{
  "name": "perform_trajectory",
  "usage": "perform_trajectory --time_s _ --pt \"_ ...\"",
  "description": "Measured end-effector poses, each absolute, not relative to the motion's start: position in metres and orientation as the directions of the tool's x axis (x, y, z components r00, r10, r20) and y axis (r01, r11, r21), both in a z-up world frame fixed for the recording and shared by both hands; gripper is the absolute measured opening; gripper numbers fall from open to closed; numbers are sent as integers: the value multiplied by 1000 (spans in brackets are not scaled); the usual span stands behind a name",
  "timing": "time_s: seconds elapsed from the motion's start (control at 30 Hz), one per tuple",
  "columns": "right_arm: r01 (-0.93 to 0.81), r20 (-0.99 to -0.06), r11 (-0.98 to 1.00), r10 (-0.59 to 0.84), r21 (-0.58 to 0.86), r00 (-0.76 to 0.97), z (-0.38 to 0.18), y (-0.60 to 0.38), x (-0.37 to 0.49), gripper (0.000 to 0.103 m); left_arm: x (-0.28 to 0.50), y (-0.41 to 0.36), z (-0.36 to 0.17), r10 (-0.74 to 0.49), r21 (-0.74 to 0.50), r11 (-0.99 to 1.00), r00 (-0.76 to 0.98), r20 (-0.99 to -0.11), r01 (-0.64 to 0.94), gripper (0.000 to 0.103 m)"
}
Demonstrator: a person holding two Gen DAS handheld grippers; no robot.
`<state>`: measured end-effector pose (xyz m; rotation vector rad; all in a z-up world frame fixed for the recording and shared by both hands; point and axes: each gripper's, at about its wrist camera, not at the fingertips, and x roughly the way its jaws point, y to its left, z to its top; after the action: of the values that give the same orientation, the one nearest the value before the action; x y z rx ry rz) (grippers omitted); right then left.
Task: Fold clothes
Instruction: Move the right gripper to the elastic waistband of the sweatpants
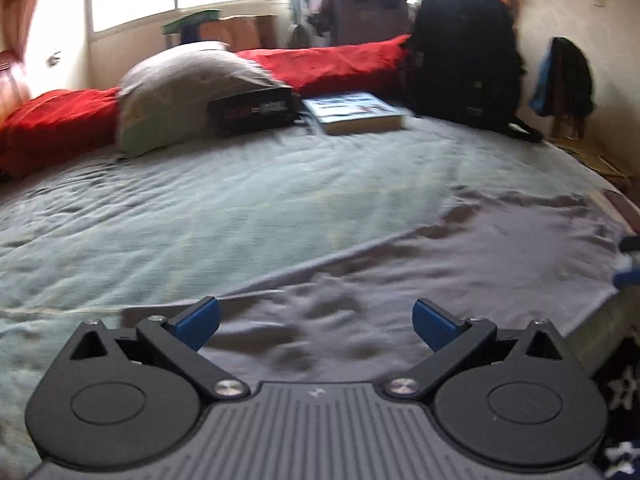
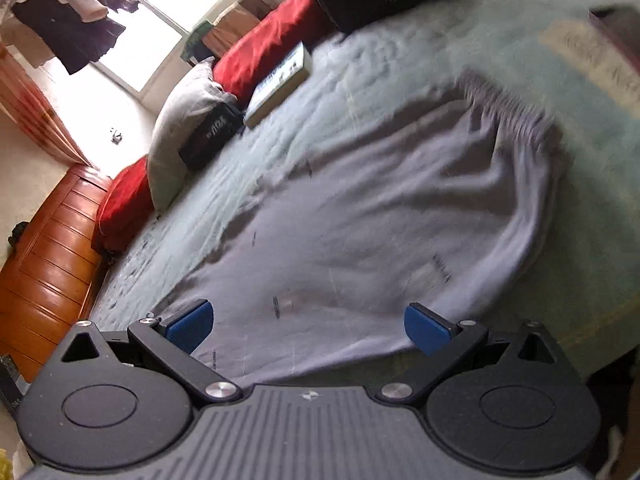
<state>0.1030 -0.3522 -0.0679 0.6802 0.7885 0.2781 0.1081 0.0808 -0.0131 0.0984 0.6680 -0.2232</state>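
A grey garment (image 1: 460, 248) lies spread flat on the pale green bedsheet (image 1: 200, 200), near the bed's front edge. In the right wrist view the same garment (image 2: 380, 220) shows a gathered elastic waistband (image 2: 508, 108) at its far end. My left gripper (image 1: 316, 324) hovers just above the garment's near edge, open, nothing between its blue pads (image 1: 200, 322). My right gripper (image 2: 308, 328) also hangs open over the garment's near edge, blue pads (image 2: 426, 328) wide apart and empty. A blue bit at the left wrist view's right edge may be the other gripper.
At the bed's far side lie a grey pillow (image 1: 180, 88), a red blanket (image 1: 332, 64), a black box (image 1: 256, 110), a book (image 1: 356, 112) and a black backpack (image 1: 464, 60). A wooden headboard (image 2: 44, 260) stands left of the bed. Clothes hang by the window (image 2: 68, 28).
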Motion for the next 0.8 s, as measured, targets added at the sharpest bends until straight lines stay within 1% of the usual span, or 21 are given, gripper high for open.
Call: perform_trajectory --time_s 0.07,0.17,0.23,0.3,0.37,0.5,0.6,0.8 --pt "4 -536 764 449 645 715 -60 -360 103 103 105 63 -15 -214 11 959 752 -624 282 102" --pt "-2 -508 756 441 654 740 -59 -372 108 103 98 40 -20 -224 42 948 754 -618 316 102" --pt "63 -533 748 409 661 740 -72 -382 113 103 94 28 -25 -206 61 950 760 -616 307 102" --pt "80 -519 716 420 694 745 -80 -393 107 103 91 21 -31 -200 40 956 745 -637 290 102" --pt "81 -491 683 432 726 757 -83 -404 99 103 85 17 -36 -225 7 953 725 -651 303 102" --pt "96 -462 694 364 714 809 -73 -430 83 103 76 7 -39 -253 2 942 712 -655 336 102" --pt "143 -456 655 337 742 824 -82 -449 80 103 74 -2 -40 -258 16 935 709 -656 355 102" --pt "133 -422 568 414 812 807 -102 -453 93 103 75 -14 -43 -268 17 927 696 -666 374 102"
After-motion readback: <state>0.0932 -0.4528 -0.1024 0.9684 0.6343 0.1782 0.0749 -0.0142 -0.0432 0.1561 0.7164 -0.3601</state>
